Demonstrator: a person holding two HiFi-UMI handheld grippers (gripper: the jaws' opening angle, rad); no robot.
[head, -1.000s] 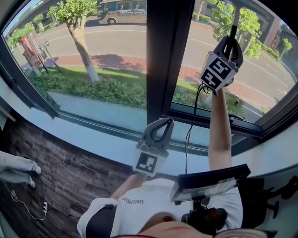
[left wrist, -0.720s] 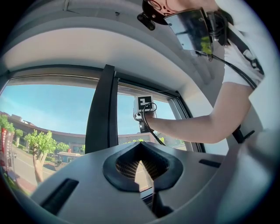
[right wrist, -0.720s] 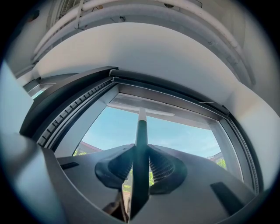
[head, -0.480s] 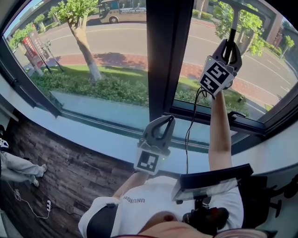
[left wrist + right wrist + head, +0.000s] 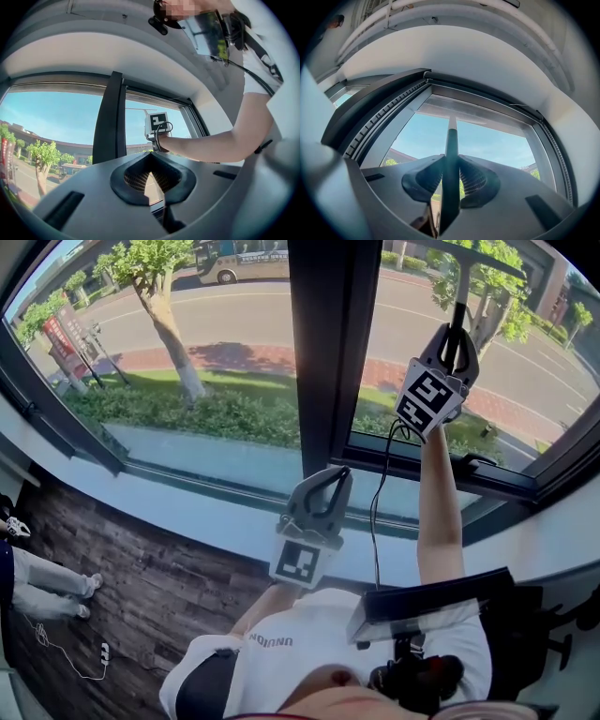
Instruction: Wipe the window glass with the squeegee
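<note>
My right gripper (image 5: pixel 456 331) is raised at arm's length against the right window pane (image 5: pixel 525 362) and is shut on the squeegee's dark handle (image 5: pixel 460 292). The squeegee blade (image 5: pixel 489 259) lies across the glass near the top of the head view. In the right gripper view the handle (image 5: pixel 451 136) rises straight up out of the right gripper (image 5: pixel 451 161) toward the top of the pane. My left gripper (image 5: pixel 341 480) hangs low in front of the window sill, shut with nothing in it. In the left gripper view, the left gripper (image 5: pixel 150 159) points at the right gripper's marker cube (image 5: pixel 157 123).
A wide dark mullion (image 5: pixel 328 352) splits the left pane from the right one. A white sill (image 5: pixel 187 512) runs below the glass. A window handle (image 5: pixel 478 462) sits on the lower frame. A cable (image 5: pixel 378 512) hangs from my right gripper. Another person's legs (image 5: pixel 47 582) stand on the wood floor (image 5: pixel 131 596).
My right gripper has moved up the right pane with the squeegee. The left gripper has stayed in place. The person's legs at the left have shifted.
</note>
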